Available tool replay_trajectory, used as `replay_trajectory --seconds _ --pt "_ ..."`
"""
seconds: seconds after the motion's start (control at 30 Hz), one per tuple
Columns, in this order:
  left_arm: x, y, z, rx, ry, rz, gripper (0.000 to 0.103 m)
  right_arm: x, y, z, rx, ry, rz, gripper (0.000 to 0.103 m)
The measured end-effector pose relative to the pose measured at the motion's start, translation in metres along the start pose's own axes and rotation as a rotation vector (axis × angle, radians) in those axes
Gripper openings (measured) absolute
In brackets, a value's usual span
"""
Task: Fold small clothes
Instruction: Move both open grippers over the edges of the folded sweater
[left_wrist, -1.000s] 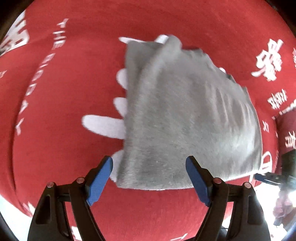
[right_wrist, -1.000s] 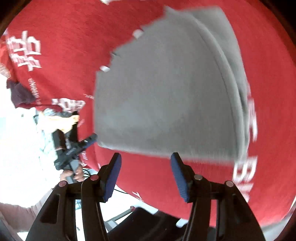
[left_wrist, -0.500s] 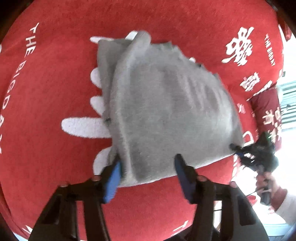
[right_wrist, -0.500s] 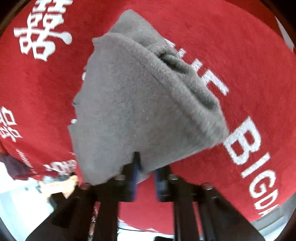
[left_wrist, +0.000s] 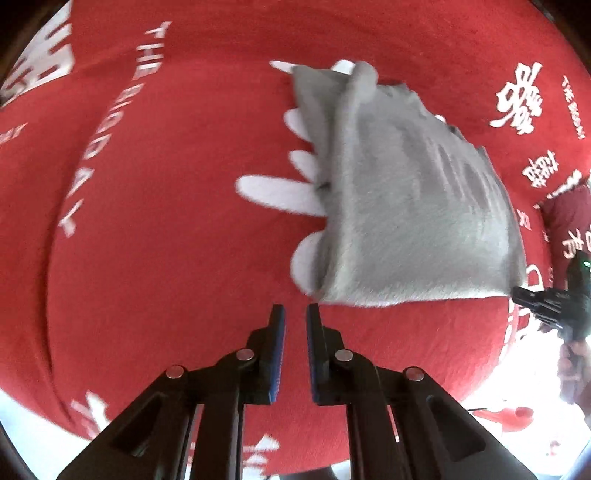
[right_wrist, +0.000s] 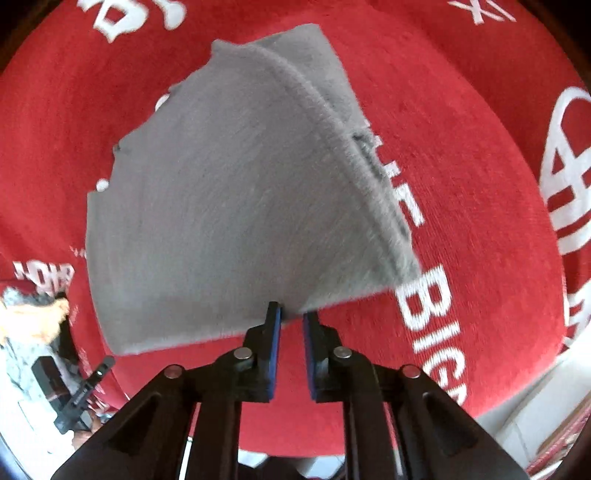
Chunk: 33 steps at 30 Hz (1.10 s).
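One grey fleece garment (left_wrist: 410, 206), folded over on itself into a rough wedge, lies on the red cloth (left_wrist: 166, 240). In the left wrist view it sits to the upper right of the fingers; in the right wrist view the same garment (right_wrist: 229, 206) fills the middle, a thick rolled seam running down its right side. Its near edge is doubled, with a thin layer showing underneath.

There are two grippers, one per hand. The left gripper (left_wrist: 294, 317) has just been closing, and its blue-padded fingers (left_wrist: 277, 332) now stand almost together with only a narrow slit between them. Nothing is in that slit; the garment's near left corner lies just beyond and to the right of the tips, apart from them. The right gripper (right_wrist: 291, 315) has its fingers close together as well, having eased apart slightly in the last moment. Its tips sit right at the garment's near edge, and whether the pads pinch the fleece cannot be told.

The red cloth carries white printing: Chinese characters (left_wrist: 517, 99), Latin capitals (right_wrist: 432, 314) and a splayed petal shape (left_wrist: 280, 190) partly covered by the garment. At the right rim of the left view, the other gripper's black body (left_wrist: 554, 306) shows, with part of a hand (left_wrist: 570, 362) below it. Nothing lies on top of the garment.
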<state>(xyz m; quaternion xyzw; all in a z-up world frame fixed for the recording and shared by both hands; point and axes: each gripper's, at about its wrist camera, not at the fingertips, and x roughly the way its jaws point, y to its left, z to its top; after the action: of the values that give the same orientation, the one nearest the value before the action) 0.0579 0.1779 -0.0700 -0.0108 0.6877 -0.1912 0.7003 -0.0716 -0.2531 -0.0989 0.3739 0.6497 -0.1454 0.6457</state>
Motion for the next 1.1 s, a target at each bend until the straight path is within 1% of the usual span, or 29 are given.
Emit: replay_trajectory --seconds 0.03,0.07,0.1,0.13,0.17,0.2,0.23,0.37,0.47,0.57,0.6,0.63,0.67,0.8,0.93,1.1 --pt "-0.002 -0.001 -0.001 -0.006 -0.003 0.015 0.011 -0.002 0.014 -0.003 -0.039 0.001 -0.008 0.024" --pt "-0.004 -0.001 -0.004 -0.015 -0.008 0.027 0.012 -0.004 0.024 -0.006 -0.077 0.005 -0.015 0.040" --pt "-0.007 -0.001 -0.007 -0.030 -0.013 0.037 0.017 -0.006 0.039 -0.011 -0.129 0.012 -0.016 0.048" --pt "-0.007 -0.003 -0.008 -0.041 -0.014 0.040 0.048 -0.006 0.048 -0.014 -0.158 0.016 -0.013 0.054" --pt "-0.009 -0.004 -0.011 -0.057 -0.015 0.052 0.085 -0.007 0.057 -0.018 -0.193 0.024 -0.010 0.054" --pt "-0.011 -0.005 -0.013 -0.070 -0.024 0.068 0.089 -0.004 0.069 -0.022 -0.228 0.037 -0.008 0.054" --pt "-0.014 -0.008 -0.015 -0.072 -0.037 0.068 0.089 -0.001 0.080 -0.027 -0.257 0.051 -0.004 0.054" --pt "-0.014 -0.022 -0.018 -0.085 -0.016 0.047 0.089 0.018 0.108 -0.046 -0.336 0.105 -0.001 0.054" --pt "-0.011 -0.033 -0.019 -0.065 -0.003 0.052 0.089 0.031 0.122 -0.064 -0.386 0.126 -0.008 0.054" --pt "0.000 -0.041 -0.020 -0.050 0.044 0.049 0.089 0.036 0.129 -0.072 -0.398 0.144 -0.008 0.056" --pt "0.005 -0.041 -0.020 -0.051 0.069 0.025 0.089 0.038 0.131 -0.072 -0.399 0.148 -0.007 0.056" --pt "0.006 -0.041 -0.021 -0.054 0.079 0.011 0.089 0.037 0.127 -0.073 -0.401 0.148 -0.008 0.056" --pt "0.007 -0.041 -0.022 -0.062 0.082 0.002 0.089 0.040 0.133 -0.072 -0.403 0.147 -0.012 0.056" --pt "0.007 -0.039 -0.019 -0.103 0.065 -0.017 0.089 0.042 0.127 -0.070 -0.386 0.154 -0.021 0.056" --pt "0.010 -0.032 -0.013 -0.174 0.050 -0.063 0.089 0.043 0.124 -0.067 -0.379 0.160 -0.019 0.056" --pt "0.012 -0.025 -0.012 -0.233 0.026 -0.069 0.089 0.044 0.132 -0.063 -0.401 0.156 -0.007 0.056"
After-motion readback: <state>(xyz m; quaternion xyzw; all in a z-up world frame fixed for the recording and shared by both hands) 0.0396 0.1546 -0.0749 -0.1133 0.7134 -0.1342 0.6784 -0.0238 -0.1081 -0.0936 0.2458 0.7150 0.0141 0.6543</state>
